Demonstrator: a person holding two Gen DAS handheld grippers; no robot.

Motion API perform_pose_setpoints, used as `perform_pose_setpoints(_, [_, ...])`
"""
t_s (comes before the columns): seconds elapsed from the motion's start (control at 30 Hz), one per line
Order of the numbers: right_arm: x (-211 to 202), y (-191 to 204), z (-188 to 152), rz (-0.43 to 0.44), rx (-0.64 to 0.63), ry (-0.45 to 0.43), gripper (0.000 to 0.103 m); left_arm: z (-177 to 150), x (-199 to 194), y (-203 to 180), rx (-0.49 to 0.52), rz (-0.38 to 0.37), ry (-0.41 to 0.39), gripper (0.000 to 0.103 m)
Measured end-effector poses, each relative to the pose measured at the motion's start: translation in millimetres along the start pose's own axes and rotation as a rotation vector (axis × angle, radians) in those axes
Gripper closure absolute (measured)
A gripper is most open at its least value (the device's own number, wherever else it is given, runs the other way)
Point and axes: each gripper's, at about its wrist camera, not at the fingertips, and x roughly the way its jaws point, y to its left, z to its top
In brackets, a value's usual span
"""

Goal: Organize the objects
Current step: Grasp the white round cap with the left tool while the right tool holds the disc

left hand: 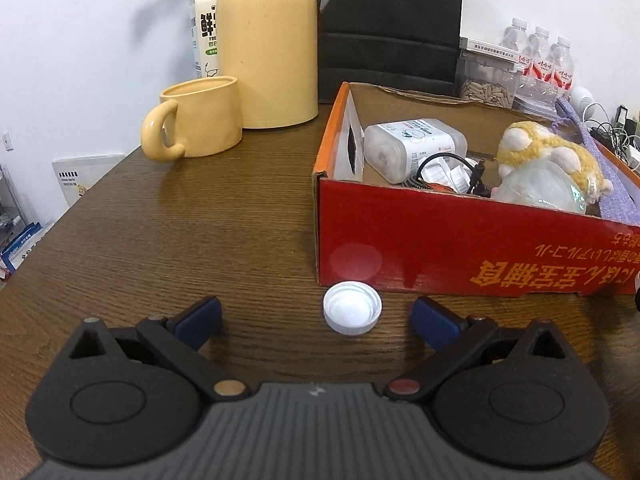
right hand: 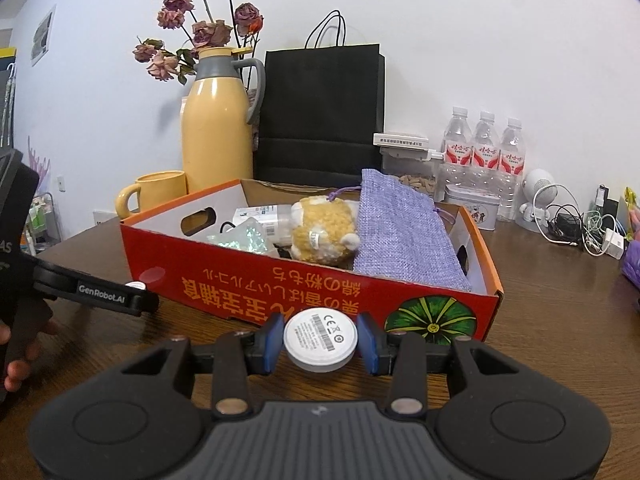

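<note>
While the left tool [left hand: 318, 322] sits low over the brown tabletop [left hand: 180, 220], its blue pads [left hand: 200, 320] are spread wide with nothing between them; a white bottle cap [left hand: 352, 309] lies open side up on the tabletop just ahead of the gap, lower centre of the left wrist view, close to the red wall of the cardboard box [left hand: 440, 248]. Right tool [right hand: 320, 346] is clamped on a white round disc [right hand: 320, 338], pads touching both edges, label side up, bottom centre of the right wrist view, just in front of the box's red printed wall. Box holds a purple cloth pouch [right hand: 400, 232] on the right side, a yellow plush toy [right hand: 320, 236] beside it at centre, a clear plastic container [left hand: 412, 148] with a printed label, a black cable [left hand: 440, 168] and a shiny clear bag [right hand: 244, 236]. Upper left of both views: yellow thermos jug [right hand: 216, 132] and yellow mug [left hand: 200, 122] on the tabletop behind the box. Black paper bag [right hand: 320, 112] stands behind the box. Three water bottles [right hand: 484, 148] at right by the wall. At left edge of the right wrist view, the other tool's black arm and part of a hand [right hand: 16, 360] show.
</note>
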Motion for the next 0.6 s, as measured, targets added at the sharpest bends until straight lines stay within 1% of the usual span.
perform_pose_setpoints(0.3, [-0.8, 0.7, 0.0, 0.002, -0.001, 0.000, 0.064, 2.0, 2.9, -0.4, 0.011, -0.013, -0.001, 0.000])
perform_pose_setpoints(0.33, [-0.8, 0.8, 0.0, 0.002, -0.001, -0.001, 0.064, 1.9, 2.2, -0.5, 0.010, -0.013, -0.005, 0.004])
perform_pose_setpoints(0.37, [-0.8, 0.8, 0.0, 0.002, -0.002, -0.001, 0.064, 1.6, 0.5, -0.5, 0.009, -0.011, -0.014, 0.017])
perform_pose_setpoints(0.4, [-1.0, 1.2, 0.0, 0.002, -0.002, -0.001, 0.064, 1.0, -2.1, -0.8, 0.011, -0.012, -0.029, 0.026])
perform_pose_setpoints(0.47, [-0.9, 0.8, 0.0, 0.002, -0.002, 0.000, 0.064, -0.8, -7.8, -2.4, 0.020, -0.023, -0.055, 0.073])
perform_pose_setpoints(0.6, [-1.0, 1.0, -0.1, 0.002, -0.002, -0.001, 0.065, -6.1, -16.7, -8.3, 0.034, -0.053, -0.070, 0.074])
